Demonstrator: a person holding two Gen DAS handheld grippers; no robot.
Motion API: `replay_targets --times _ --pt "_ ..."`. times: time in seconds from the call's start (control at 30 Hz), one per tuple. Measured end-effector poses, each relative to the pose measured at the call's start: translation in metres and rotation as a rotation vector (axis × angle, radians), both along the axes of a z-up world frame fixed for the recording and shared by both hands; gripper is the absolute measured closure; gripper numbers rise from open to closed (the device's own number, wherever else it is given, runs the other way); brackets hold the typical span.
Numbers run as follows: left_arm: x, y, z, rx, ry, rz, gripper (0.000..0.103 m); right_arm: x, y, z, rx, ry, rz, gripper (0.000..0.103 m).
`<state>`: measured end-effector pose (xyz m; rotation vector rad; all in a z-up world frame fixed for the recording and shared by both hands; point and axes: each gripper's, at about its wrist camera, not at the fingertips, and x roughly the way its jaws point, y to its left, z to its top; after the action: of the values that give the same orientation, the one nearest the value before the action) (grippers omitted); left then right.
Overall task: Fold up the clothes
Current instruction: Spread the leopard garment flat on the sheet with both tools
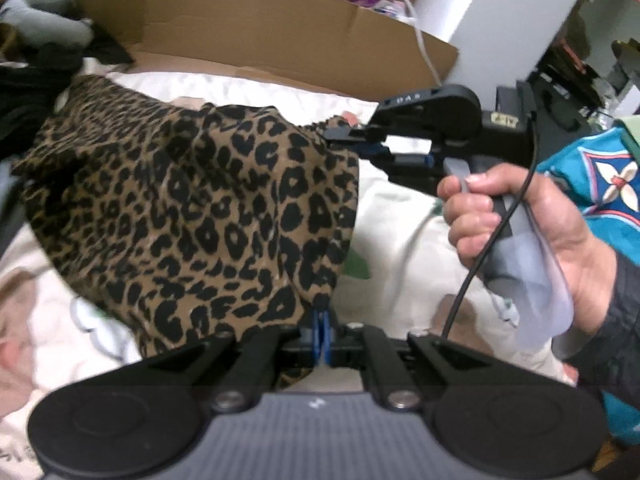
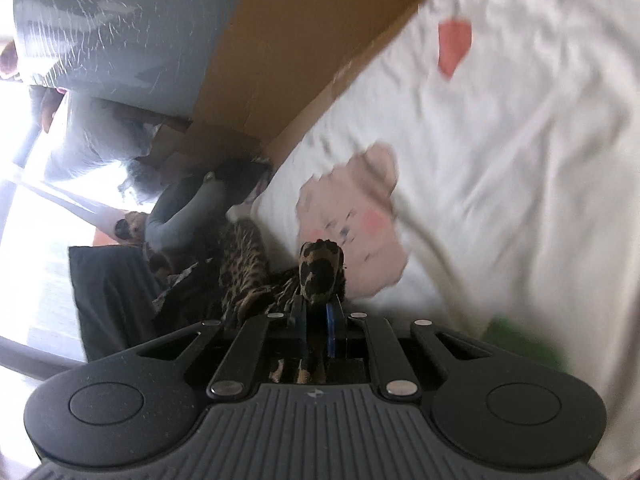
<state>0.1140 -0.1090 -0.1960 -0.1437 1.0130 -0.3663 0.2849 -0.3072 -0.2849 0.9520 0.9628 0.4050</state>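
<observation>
Pile [image 1: 44, 40]: I'm seeing grey and dark clothes heaped at far left, against the box.
Box [image 1: 248, 28]: brown cardboard, running along the far edge of the sheet.
Sheet [image 1: 400, 232]: I'm working over white bedding with cartoon prints; a pink bear face [image 2: 356, 224] is showing in the right wrist view.
Cloth [image 1: 192, 216]: leopard print, hanging lifted above the sheet, spreading left of centre, pinched at two edges.
Left gripper [image 1: 322, 320]: I'm keeping its blue fingers [image 1: 318, 336] closed tight on the cloth's lower edge; fabric is bunching right at the tips.
Right gripper [image 1: 340, 136]: I'm pinching the cloth's far corner, fingers closed on it; in its own view a wad of print is sticking up between the pads [image 2: 331, 332].
Right hand [image 1: 520, 224]: I'm squeezing the handle and trigger, cable trailing down.
Teal garment [image 1: 592, 176]: patterned, at right edge.
</observation>
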Motion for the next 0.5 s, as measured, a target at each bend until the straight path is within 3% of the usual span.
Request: replay_targets --times 0.37,0.43,0.5 --pt "0.020 -0.030 0.014 -0.091 0.003 -0.059 0.093 0.039 -0.039 0.092 -0.368 -0.073 0.104 0.096" --pt "0.019 -0.021 0.017 -0.084 -0.001 -0.053 0.088 0.047 -0.042 0.103 -0.437 -0.076 0.118 0.096" --pt "0.018 -0.006 0.017 -0.062 -0.018 -0.036 0.065 0.055 -0.047 0.105 -0.484 -0.072 0.117 0.096"
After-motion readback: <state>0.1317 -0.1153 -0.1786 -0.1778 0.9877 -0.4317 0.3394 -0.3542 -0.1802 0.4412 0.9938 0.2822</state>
